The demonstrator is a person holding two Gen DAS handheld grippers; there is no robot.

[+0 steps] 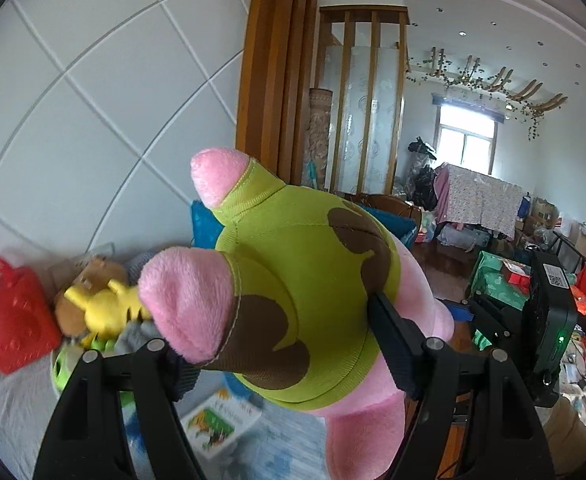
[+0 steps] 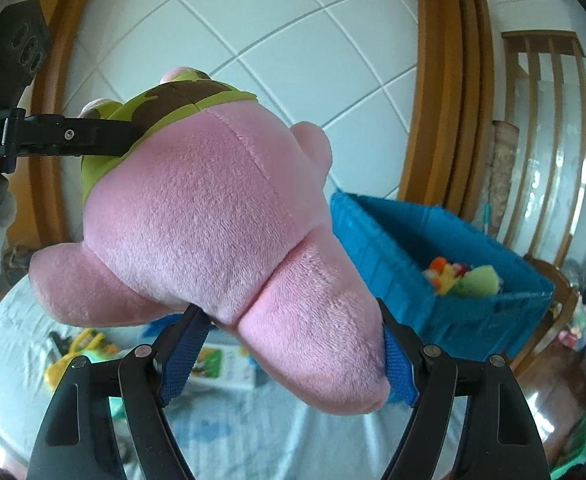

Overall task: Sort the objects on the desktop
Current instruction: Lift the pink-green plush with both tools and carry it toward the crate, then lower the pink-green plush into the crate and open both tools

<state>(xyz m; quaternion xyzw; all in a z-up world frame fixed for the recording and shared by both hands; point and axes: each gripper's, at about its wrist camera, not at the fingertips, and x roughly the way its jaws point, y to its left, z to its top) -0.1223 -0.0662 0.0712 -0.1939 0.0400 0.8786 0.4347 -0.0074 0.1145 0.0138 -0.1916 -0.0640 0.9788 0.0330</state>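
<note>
Pink plush | both hand-held grippers clamp it | blue bin behind

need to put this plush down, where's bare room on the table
Bare cloth lies nearest the right tongs, before the white book. The far left is crowded: red bag, yellow plush. The blue bin has room beside its toys.

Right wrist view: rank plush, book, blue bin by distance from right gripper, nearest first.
1. Plush: clamped in the right gripper.
2. Book: on the table just below, left.
3. Blue bin: farther back, right.
</note>
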